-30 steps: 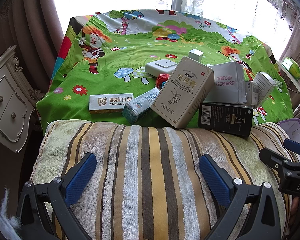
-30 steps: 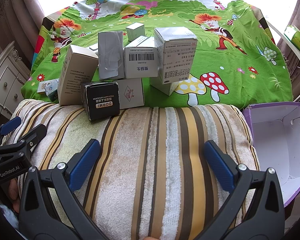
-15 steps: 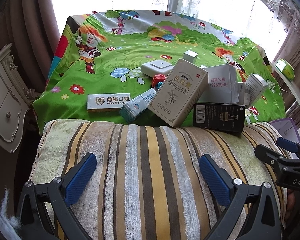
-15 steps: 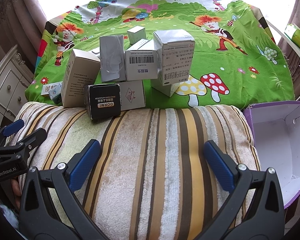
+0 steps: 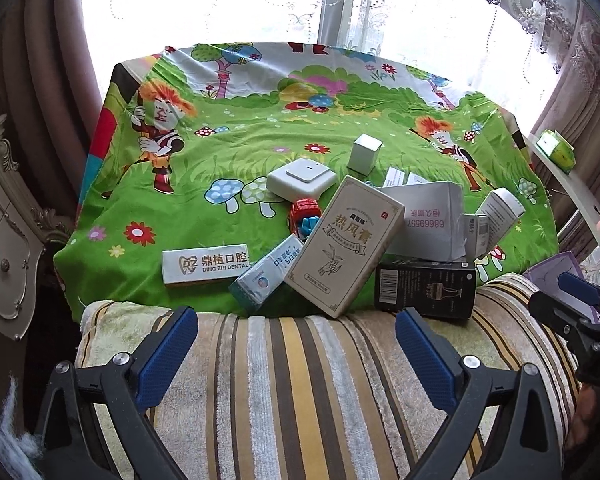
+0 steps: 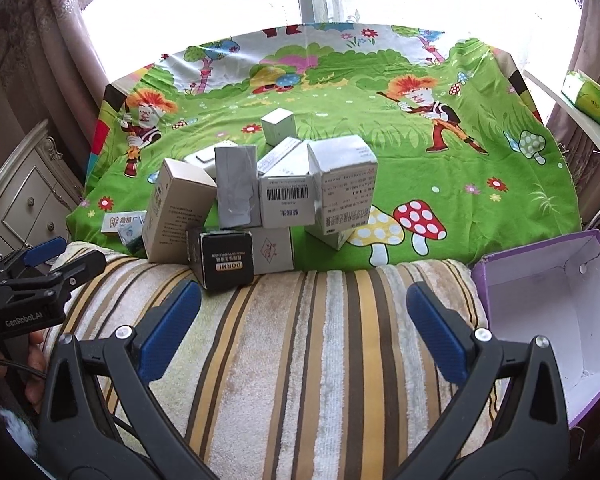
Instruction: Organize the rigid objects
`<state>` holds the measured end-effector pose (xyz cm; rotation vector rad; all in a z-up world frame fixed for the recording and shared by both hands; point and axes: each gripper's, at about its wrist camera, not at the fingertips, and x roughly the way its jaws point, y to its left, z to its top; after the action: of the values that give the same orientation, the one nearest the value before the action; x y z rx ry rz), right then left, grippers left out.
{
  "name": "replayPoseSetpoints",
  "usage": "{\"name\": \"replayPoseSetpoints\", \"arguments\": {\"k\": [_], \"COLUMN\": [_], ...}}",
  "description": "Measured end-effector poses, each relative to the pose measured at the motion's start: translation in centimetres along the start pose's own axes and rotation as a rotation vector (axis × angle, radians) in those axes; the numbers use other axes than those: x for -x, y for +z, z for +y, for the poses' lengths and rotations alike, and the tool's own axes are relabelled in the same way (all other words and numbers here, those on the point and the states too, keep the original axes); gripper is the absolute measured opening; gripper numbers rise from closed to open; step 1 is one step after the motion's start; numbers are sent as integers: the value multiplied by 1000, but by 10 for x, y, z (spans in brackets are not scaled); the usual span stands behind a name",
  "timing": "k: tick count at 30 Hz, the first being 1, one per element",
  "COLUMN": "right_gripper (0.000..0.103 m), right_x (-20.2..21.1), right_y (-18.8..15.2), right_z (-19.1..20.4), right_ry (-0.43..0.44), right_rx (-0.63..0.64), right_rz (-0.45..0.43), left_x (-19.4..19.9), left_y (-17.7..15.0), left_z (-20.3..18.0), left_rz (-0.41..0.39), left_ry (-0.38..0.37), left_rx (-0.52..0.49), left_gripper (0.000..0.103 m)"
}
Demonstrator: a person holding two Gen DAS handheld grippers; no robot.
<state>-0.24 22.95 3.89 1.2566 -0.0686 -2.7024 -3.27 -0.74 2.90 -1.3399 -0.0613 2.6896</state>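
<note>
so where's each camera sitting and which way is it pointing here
Left wrist: on the left gripper, low over the striped towel, facing the box pile and window; its open blue fingers show, right gripper at the edge.
Right wrist: on the right gripper, same heading, further right beside the purple box; left gripper at its left.
Shared: black box, towel, green cloth.

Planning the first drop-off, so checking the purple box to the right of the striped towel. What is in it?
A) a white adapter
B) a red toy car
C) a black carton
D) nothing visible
D: in the right wrist view the purple box shows only its bare white inside, while the black carton stands on the striped towel and the red toy car lies among the boxes.
</note>
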Motion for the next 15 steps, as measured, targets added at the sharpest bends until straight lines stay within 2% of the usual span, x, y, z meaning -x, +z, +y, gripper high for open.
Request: {"name": "replayPoseSetpoints", "arguments": {"k": [1, 6, 15], "right_gripper": [103, 103, 102], "right_x": [-1, -9, -25], "right_y": [2, 11, 38], "right_z": [-2, -19, -35], "right_ry": [8, 38, 63], "right_rx": [-6, -45, -13], "right_rz": [0, 19, 8], "left_x": [-3, -8, -35], "left_y": [3, 17, 41], "left_z": [-1, -10, -28], "left_rz": [6, -3, 26], "left_ry": [-10, -46, -100], "left_rx": [-3, -43, -143], "left_gripper": [93, 93, 93]}}
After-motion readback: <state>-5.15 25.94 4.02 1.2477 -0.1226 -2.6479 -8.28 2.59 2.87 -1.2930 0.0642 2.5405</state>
